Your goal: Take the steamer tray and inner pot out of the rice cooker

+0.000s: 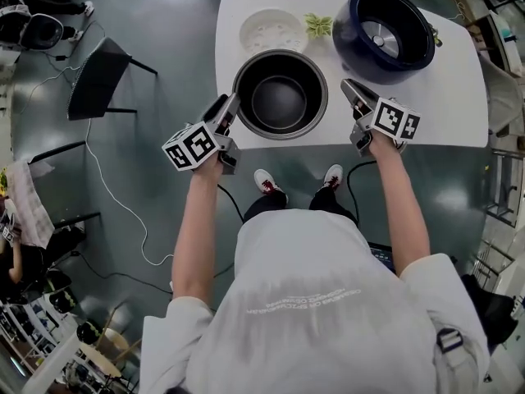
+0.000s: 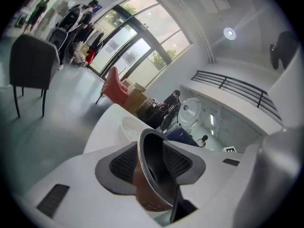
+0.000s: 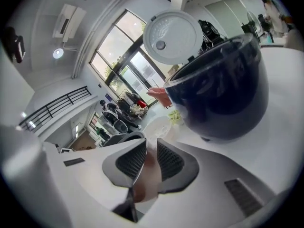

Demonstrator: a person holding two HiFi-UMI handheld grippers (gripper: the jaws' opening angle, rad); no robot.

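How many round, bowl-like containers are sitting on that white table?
3. The white steamer tray is at the far left of the table, the inner pot is at its near edge, and the dark blue rice cooker is at the far right. None appears hidden.

White T-shirt [image 1: 328,302], white-red sneakers [image 1: 264,180]; left claw [image 1: 232,102], right claw [image 1: 348,85] marker-cubed.

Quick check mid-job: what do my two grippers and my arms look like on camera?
The left gripper and right gripper match: white jaws faced with dark grey meshed pads. Each carries a white cube printed with black square markers, and a black cable trails from each. The person wears a white short-sleeved T-shirt, leaving the forearms bare.
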